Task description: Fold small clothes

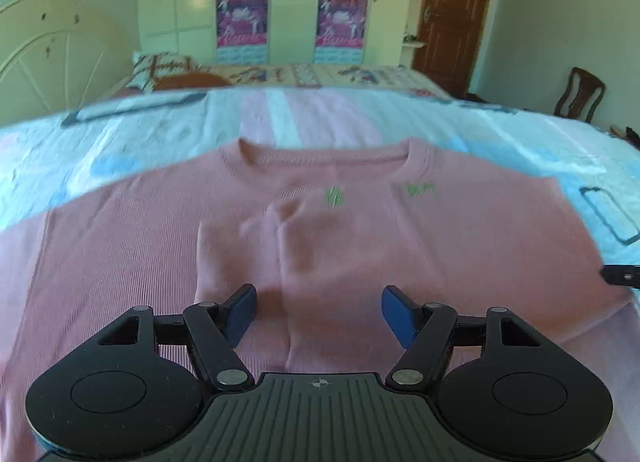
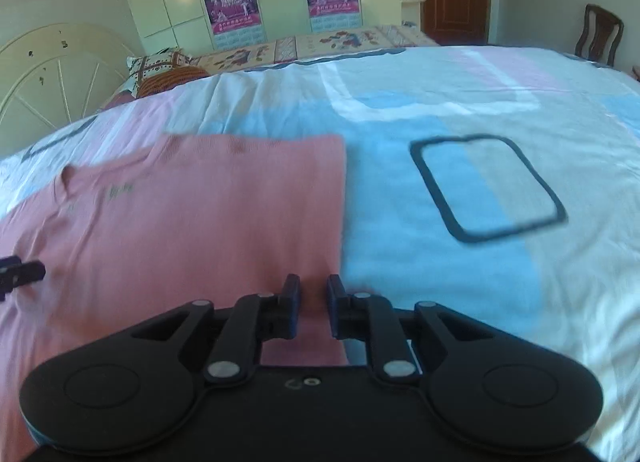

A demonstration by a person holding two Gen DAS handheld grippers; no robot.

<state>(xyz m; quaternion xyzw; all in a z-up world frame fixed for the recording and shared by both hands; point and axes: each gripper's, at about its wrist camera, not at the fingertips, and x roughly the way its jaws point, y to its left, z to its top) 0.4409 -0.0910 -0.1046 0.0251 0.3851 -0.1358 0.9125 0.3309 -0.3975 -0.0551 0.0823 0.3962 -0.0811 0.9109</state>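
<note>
A pink ribbed sweater [image 1: 400, 230] with small green embroidery lies flat, front up, on the bed, its collar at the far side. One sleeve [image 1: 240, 246] is folded in across its chest. My left gripper [image 1: 319, 294] hovers over the sweater's lower middle, jaws wide open with nothing between them. In the right wrist view the sweater [image 2: 180, 222] fills the left half, its straight side edge running down toward my right gripper [image 2: 314, 282]. That gripper stands just above the edge, its blue pads a narrow gap apart, and no cloth is pinched.
The bed sheet [image 2: 440, 262] is white, blue and pink, printed with a dark rounded rectangle [image 2: 488, 190]. Patterned pillows [image 2: 168, 70] lie by the cream headboard [image 2: 52, 74]. Wardrobes [image 1: 288, 2], a brown door [image 1: 456, 10] and a wooden chair [image 2: 600, 34] stand behind.
</note>
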